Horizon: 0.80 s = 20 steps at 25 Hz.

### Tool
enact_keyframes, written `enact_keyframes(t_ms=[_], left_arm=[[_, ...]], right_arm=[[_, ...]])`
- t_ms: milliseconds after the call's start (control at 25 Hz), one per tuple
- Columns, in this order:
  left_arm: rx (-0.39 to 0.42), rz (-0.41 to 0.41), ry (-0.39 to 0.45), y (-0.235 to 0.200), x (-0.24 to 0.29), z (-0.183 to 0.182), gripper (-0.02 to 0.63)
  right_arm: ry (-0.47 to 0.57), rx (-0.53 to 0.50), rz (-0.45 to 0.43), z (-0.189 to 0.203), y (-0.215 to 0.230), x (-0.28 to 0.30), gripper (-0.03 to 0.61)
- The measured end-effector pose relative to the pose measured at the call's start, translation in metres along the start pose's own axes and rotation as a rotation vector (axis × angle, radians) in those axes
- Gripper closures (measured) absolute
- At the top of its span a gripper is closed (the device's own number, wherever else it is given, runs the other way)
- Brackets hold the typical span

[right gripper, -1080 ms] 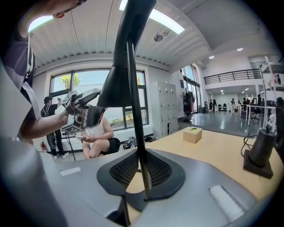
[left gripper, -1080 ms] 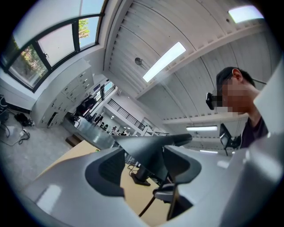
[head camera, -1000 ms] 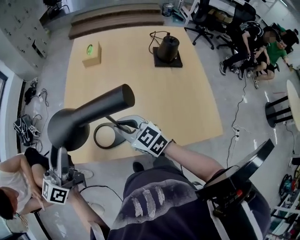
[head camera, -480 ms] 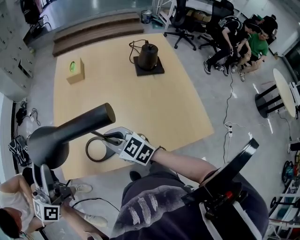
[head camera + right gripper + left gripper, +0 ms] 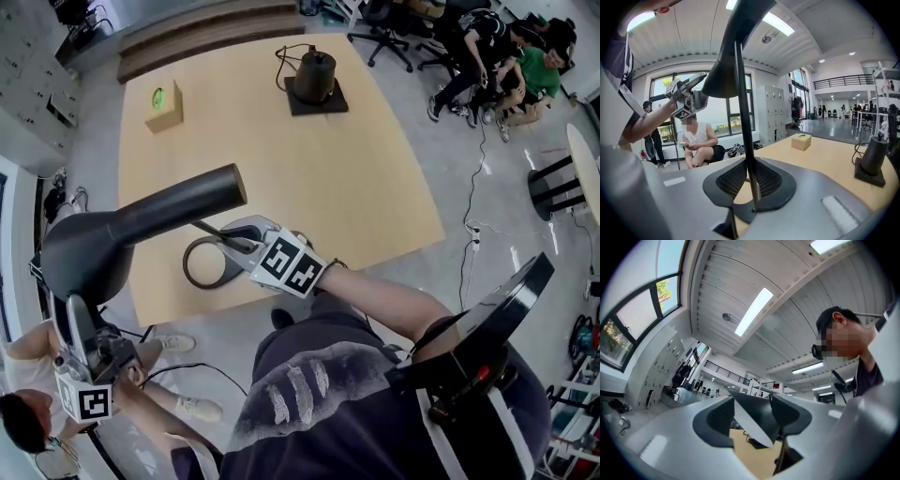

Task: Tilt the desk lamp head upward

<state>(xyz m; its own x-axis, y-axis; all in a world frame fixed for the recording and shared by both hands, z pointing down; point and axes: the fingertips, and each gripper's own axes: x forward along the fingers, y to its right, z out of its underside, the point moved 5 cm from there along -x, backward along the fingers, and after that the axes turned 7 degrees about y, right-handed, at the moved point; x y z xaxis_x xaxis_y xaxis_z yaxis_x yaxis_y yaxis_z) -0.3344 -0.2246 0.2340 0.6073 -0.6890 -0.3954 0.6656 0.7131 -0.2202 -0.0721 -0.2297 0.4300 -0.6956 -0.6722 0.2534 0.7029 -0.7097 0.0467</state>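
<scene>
A black desk lamp stands near the front edge of the wooden table [image 5: 328,187]. It has a ring base [image 5: 208,265], a thin stem [image 5: 743,117] and a long cone head [image 5: 122,234]. My right gripper [image 5: 232,246] is shut on the stem just above the base, and its jaws have just closed a little further on it. At the lower left my left gripper [image 5: 74,309] reaches up from below and is shut on the rim of the shade [image 5: 754,420], which fills the gap between its pads. The right gripper view shows the lamp head [image 5: 724,70] raised overhead.
A black pot-shaped device [image 5: 314,80] with a cord sits on a square pad at the table's far side, and a small cardboard box [image 5: 162,106] stands at the far left. A person [image 5: 28,412] sits beside the left gripper. Other people [image 5: 506,66] sit at the upper right.
My left gripper has risen with the shade's rim in it, and the lamp head has swung up closer to the camera. The right gripper stays put on the stem.
</scene>
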Motion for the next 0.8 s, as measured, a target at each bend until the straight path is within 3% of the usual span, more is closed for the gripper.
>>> enact_keyframes(t_ms=[800], left_arm=[[0.133,0.079,-0.030,0.014,0.023,-0.042,0.371]], right_arm=[[0.005,0.009,0.029,0.001,-0.003,0.003,0.541]])
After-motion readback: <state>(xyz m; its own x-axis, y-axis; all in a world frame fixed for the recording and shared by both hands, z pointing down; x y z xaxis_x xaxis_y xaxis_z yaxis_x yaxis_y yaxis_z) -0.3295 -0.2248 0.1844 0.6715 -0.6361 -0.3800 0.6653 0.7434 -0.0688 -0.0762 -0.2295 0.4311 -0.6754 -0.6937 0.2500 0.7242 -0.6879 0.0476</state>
